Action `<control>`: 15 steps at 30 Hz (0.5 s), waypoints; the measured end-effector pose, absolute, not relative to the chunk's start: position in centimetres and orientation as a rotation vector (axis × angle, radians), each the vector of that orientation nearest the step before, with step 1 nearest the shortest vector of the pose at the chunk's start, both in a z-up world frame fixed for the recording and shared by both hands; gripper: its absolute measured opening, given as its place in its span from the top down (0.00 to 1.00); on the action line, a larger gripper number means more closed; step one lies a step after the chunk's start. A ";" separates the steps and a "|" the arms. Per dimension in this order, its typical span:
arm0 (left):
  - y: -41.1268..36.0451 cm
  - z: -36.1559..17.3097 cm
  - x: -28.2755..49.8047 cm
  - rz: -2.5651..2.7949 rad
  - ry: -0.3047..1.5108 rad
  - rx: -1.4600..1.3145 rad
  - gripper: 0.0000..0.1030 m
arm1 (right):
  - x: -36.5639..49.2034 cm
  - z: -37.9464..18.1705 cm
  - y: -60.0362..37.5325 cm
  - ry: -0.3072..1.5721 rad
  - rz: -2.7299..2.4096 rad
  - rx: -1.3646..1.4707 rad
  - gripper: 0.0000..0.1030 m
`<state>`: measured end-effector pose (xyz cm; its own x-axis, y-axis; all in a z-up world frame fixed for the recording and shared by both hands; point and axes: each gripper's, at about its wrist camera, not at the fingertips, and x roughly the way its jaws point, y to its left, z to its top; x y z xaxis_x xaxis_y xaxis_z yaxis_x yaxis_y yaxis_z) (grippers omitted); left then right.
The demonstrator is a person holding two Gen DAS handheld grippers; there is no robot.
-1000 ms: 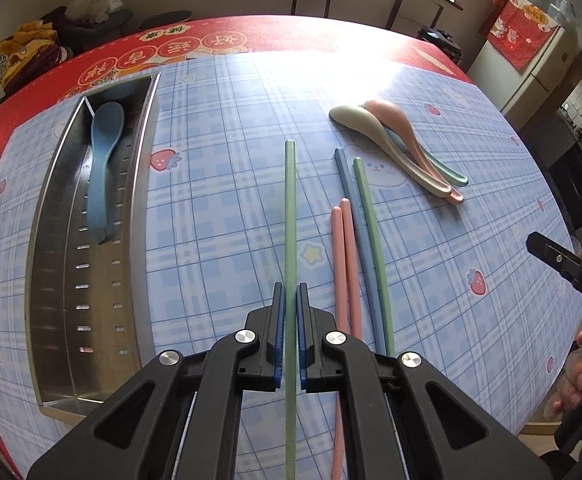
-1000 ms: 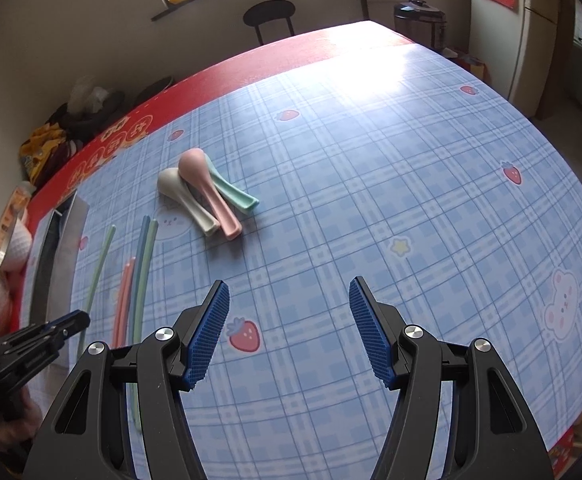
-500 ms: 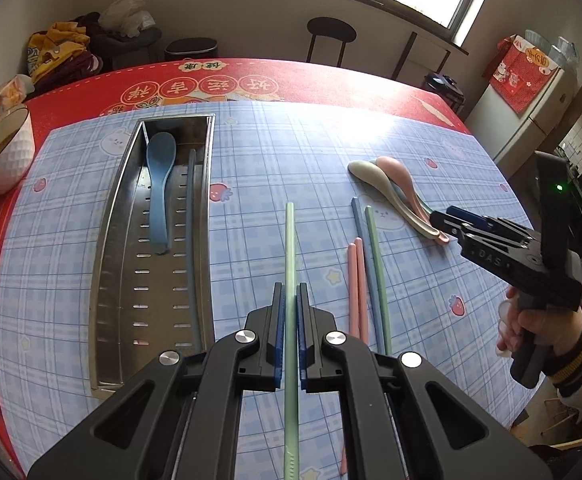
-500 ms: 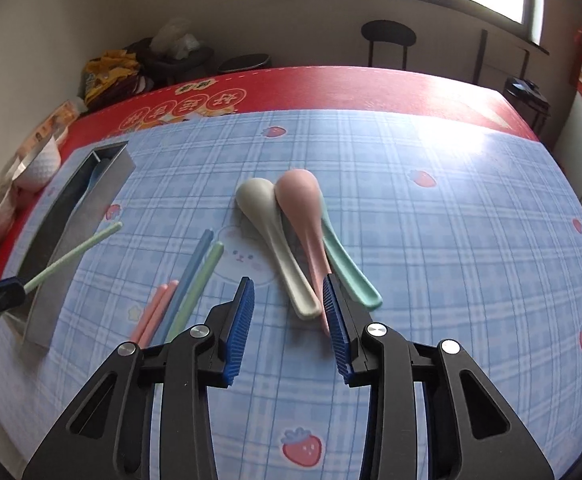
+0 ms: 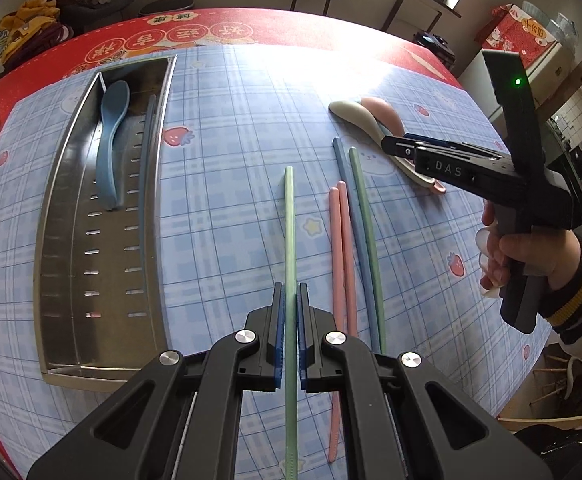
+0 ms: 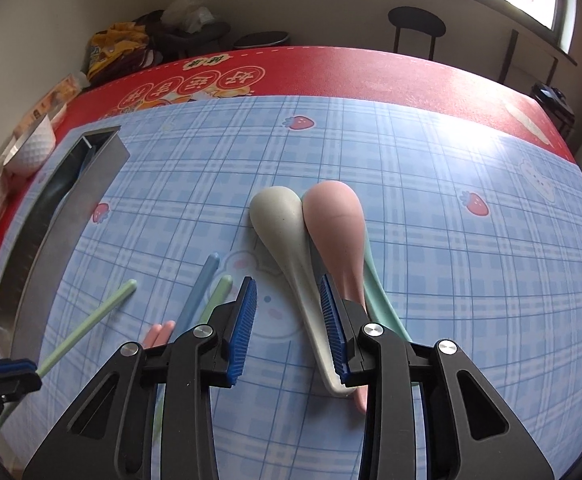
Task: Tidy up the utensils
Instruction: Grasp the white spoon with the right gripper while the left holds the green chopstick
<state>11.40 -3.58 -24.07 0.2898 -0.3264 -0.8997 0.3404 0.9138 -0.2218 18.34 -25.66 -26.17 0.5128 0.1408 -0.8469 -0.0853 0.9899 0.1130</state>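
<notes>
My left gripper (image 5: 289, 300) is shut on a green chopstick (image 5: 289, 224) and holds it over the tablecloth, right of the steel utensil tray (image 5: 61, 248). The tray holds a blue spoon (image 5: 109, 140) and a blue chopstick (image 5: 145, 184). Two pink chopsticks (image 5: 341, 240), a blue one (image 5: 351, 200) and a green one (image 5: 367, 216) lie on the cloth. My right gripper (image 6: 287, 300) is open, low over the handle of a beige spoon (image 6: 287, 232). A pink spoon (image 6: 339, 228) and a green spoon (image 6: 379, 280) lie against it.
A white bowl (image 6: 31, 148) stands at the table's left edge beyond the tray. The tablecloth has a red border (image 6: 331, 68) at the far side. Stools and clutter stand past the table. The right hand and gripper (image 5: 491, 176) reach over the spoons.
My right gripper has come down over the spoons and its jaws have narrowed. My left gripper still holds the green chopstick and has shifted a little.
</notes>
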 end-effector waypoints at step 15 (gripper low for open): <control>-6.3 -27.3 13.9 -0.430 1.274 0.103 0.94 | 16.9 -25.9 -27.0 1.018 0.179 0.104 0.68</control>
